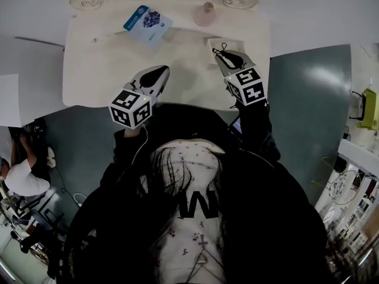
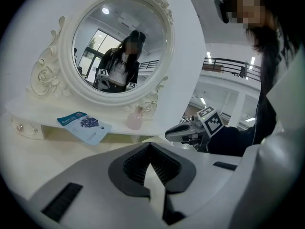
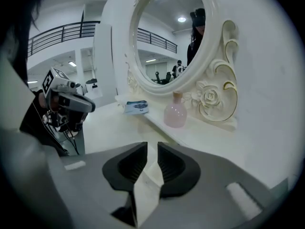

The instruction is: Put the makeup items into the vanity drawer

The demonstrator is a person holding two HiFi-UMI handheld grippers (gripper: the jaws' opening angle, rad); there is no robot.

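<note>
- The makeup items I can pick out are a blue sachet [image 1: 147,21] and a pink bottle [image 1: 207,13]. Both sit on the raised shelf at the back of the vanity table [image 1: 100,70], well apart from each other.
- In the left gripper view the blue sachet [image 2: 85,125] lies flat with a corner over the shelf edge. The pink bottle [image 2: 135,119] stands upright just beside the carved base of the round mirror [image 2: 119,46].
- My left gripper [image 1: 161,70] hovers over the near part of the table top. Its own view shows the tips of the left gripper [image 2: 150,144] pressed together with nothing between them.
- My right gripper [image 1: 220,51] hangs over the right side of the table, nearer the bottle. In its own view the right gripper [image 3: 152,146] has only a narrow slit between the pads, and I see bare table top through it.
- From that side the pink bottle [image 3: 175,112] is closer than the blue sachet [image 3: 136,107].
- Neither gripper touches either item.
- A person in a white top [image 1: 18,173] is at the far left, on the floor beyond the table.
</note>
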